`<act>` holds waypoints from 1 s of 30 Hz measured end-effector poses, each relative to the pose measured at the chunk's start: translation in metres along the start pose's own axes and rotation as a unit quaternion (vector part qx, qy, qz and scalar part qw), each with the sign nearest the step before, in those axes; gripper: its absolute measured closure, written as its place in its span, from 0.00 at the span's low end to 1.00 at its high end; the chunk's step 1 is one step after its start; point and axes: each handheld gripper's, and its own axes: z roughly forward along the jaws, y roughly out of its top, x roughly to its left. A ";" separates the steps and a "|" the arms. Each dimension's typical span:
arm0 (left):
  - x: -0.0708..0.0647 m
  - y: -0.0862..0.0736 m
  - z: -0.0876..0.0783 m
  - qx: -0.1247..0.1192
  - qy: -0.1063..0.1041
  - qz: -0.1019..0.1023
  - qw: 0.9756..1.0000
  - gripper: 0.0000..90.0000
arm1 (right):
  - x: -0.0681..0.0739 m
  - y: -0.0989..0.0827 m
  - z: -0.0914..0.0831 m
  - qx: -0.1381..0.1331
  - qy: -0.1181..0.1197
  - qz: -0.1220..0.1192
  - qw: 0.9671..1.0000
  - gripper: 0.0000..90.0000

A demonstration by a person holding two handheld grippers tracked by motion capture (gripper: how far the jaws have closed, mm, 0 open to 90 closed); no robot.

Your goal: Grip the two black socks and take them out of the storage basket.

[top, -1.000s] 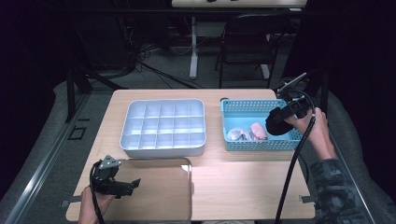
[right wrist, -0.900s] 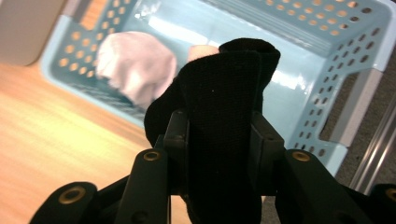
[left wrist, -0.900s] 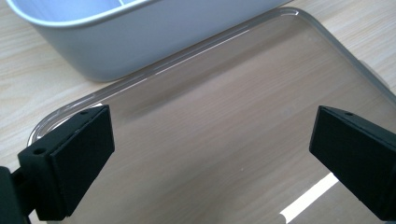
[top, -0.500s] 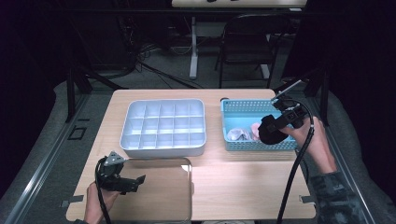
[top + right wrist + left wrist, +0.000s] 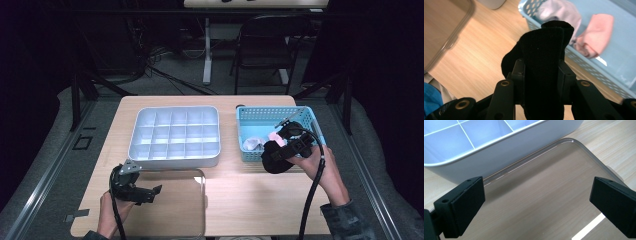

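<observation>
Right gripper view puts a black sock square between my fingers, pinched on both flanks, the jaws part closed on the folded cloth. Its rolled end sticks out past the fingertips, and beyond that end sit a pink sock and a grey one inside the blue basket. Off to the left of the fingers I see the corner of a clear lid lying on the table.

In the high view my right gripper hangs over the near rim of the basket with the dark bundle below it. I judge this as the carrying step: the sock is picked and is on its way out of the basket.

My left gripper stands wide open with nothing between its pads, just above the lid, with the white divided tray just ahead of the fingertips. In the high view it sits at the lid's left edge.

Next I would swing the right hand across toward the tray, keeping the pinch firm, since the loose end could snag the basket rim, then lower it over one compartment.
</observation>
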 end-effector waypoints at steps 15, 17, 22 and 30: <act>-0.004 0.001 0.003 0.007 -0.005 0.011 1.000 0.00 | 0.034 -0.014 0.036 0.004 0.032 -0.034 0.999 0.73; -0.005 0.001 0.003 0.006 -0.006 0.009 1.000 0.00 | 0.039 -0.014 0.039 0.001 0.033 -0.041 0.999 0.73; -0.005 0.001 0.003 0.005 -0.006 0.013 1.000 0.00 | 0.052 -0.011 0.047 0.003 0.035 -0.059 0.998 0.73; -0.007 0.003 0.004 -0.003 -0.007 0.014 1.000 0.00 | 0.060 -0.009 0.064 0.003 0.051 -0.062 0.997 0.73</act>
